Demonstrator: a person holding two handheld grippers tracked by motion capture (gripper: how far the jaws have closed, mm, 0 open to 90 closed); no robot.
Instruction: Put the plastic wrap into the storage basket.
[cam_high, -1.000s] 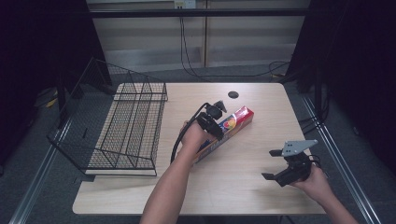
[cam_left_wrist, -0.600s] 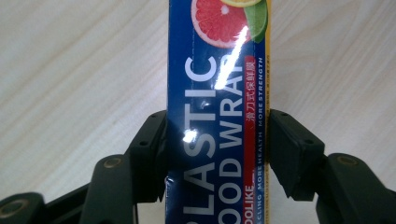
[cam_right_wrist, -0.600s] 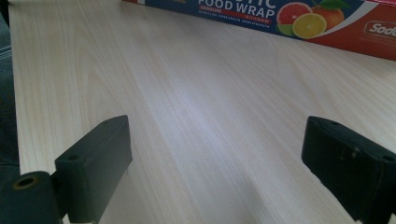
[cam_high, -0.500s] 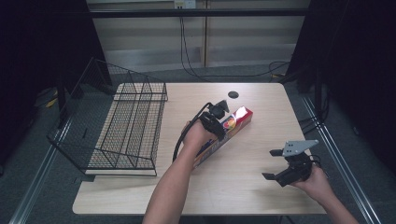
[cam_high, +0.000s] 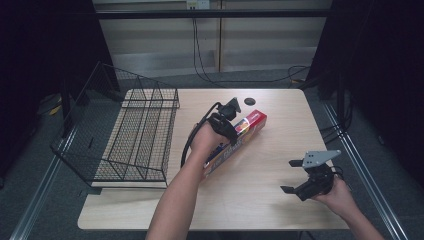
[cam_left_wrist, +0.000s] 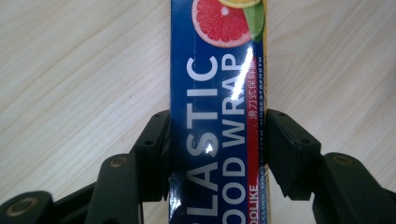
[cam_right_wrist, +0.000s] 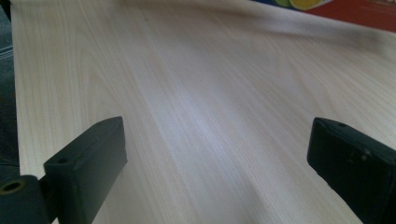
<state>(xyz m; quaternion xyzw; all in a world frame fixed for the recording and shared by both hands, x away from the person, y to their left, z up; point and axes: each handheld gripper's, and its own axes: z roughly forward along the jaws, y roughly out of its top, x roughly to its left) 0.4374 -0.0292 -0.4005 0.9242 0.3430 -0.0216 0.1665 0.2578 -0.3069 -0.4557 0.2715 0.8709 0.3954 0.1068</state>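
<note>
Plastic wrap box: long blue carton with white lettering, a red stripe down one edge and a grapefruit picture at the far end; it lies between the left claw's two black jaws, running straight ahead of them past the tips.
Box on the table: in the high view the plastic wrap box lies slanted near the middle of the table, its red end beyond the left claw and its near end under the hand behind the claw.
Left claw: closed on the box, one pad pressed on each long side; the jaws have just been closing onto it.
Left claw from above: left claw sits on top of the box, tips toward the far side of the table, black cable looping back along the forearm.
Right claw: jaws spread wide, nothing between them but bare tabletop; the box's red end shows far ahead of the tips.
Right claw from above: right claw is held low near the table's near right corner, well apart from the box, grey plate on top.
Wire basket: black mesh, off to the left claw's left, on the table's left side, apart from the box.
Small dark disc: lies on the table just beyond the left claw, near the far edge.
</note>
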